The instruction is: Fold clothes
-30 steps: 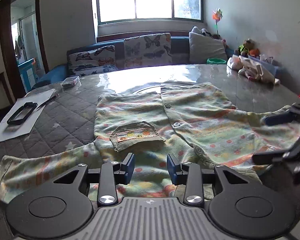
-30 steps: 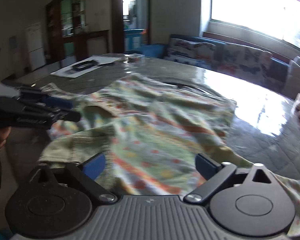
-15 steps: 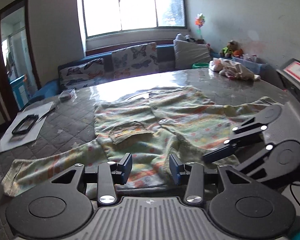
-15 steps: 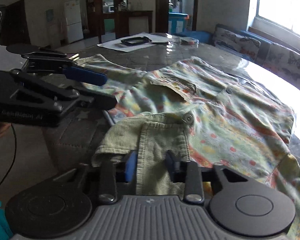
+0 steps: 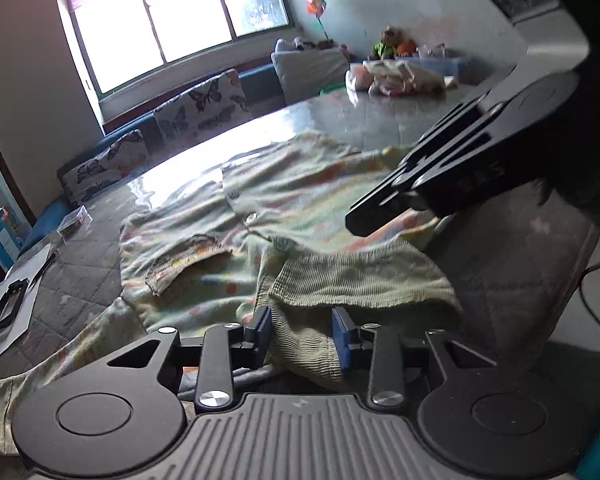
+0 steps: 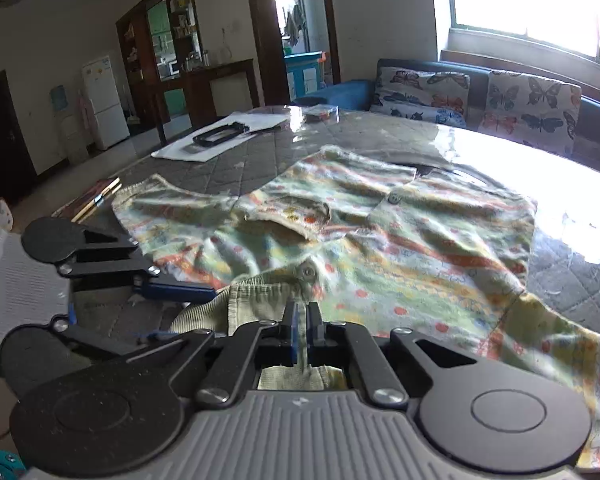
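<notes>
In the left wrist view we see the ribbed hem of the cardigan [image 5: 284, 216] bunched between our left tool [image 5: 302, 334], jaws spread around it, at the worktop's [image 5: 380, 116] near edge. The right wrist view shows our right tool [image 6: 301, 322] pressed together on that hem, pastel stripes and dots spreading beyond.

2 low wrist views, shared shirt [image 5: 284, 200]

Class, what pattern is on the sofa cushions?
Butterflies on a pale ground; the cushions show best in the right wrist view.
</notes>
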